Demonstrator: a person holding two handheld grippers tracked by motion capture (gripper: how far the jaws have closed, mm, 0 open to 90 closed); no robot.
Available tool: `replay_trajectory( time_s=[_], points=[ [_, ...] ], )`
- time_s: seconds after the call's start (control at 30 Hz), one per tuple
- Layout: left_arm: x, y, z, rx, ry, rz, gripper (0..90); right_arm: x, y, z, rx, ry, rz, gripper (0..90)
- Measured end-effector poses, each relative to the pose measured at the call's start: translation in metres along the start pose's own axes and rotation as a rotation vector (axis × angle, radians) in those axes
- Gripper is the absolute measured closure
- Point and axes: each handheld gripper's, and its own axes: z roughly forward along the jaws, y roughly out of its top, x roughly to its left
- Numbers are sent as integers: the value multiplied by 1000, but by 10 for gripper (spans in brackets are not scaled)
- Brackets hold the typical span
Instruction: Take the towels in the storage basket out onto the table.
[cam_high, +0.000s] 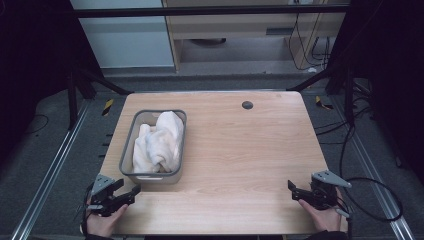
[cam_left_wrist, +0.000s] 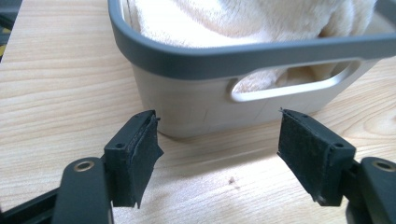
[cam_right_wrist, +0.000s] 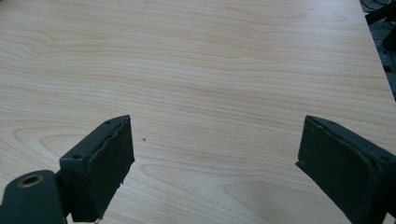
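The left gripper (cam_high: 126, 188) sits at the near left corner of the table (cam_high: 240, 150), held in a hand (cam_high: 106, 222) that comes in from the bottom edge, and its jaws stand spread with nothing between them. In the left gripper view the same gripper (cam_left_wrist: 219, 140) faces the short near wall of a grey basket (cam_left_wrist: 196, 100), which is close in front of the pads but not touching them; the wall has a slot handle cut through it, and pale cloth shows behind the slot. The basket (cam_high: 176, 165) stands on the left half of the table, its long side running away from the person, and a cream towel (cam_high: 159, 142) lies bunched inside it, heaped above the rim at the far end. The right gripper (cam_high: 291, 187) rests at the near right corner, well apart from the basket, in the other hand (cam_high: 325, 217), and in the right gripper view it (cam_right_wrist: 215, 140) has its jaws wide apart over bare wood. A small dark round cap (cam_high: 247, 105) sits in the tabletop near the far edge. No brand, label or writing can be read on the basket, the towel or either gripper.
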Motion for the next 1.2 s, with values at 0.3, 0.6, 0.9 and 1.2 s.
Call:
replay_trajectory(
  time_s=[0.3,0.6,0.9,1.2],
  points=[
    [0,6,-9,-43,-3,-1,273,0,-1,-1,6,-4,1,104],
    [-2,13,-19,-81,-26,-24,269,0,-1,0,4,5,1,104],
    [-5,20,-24,-104,-39,-23,257,1,-1,0,2,7,1,102],
    [-7,30,-31,-136,-36,-19,248,2,-1,1,7,3,-7,101]
  ],
)
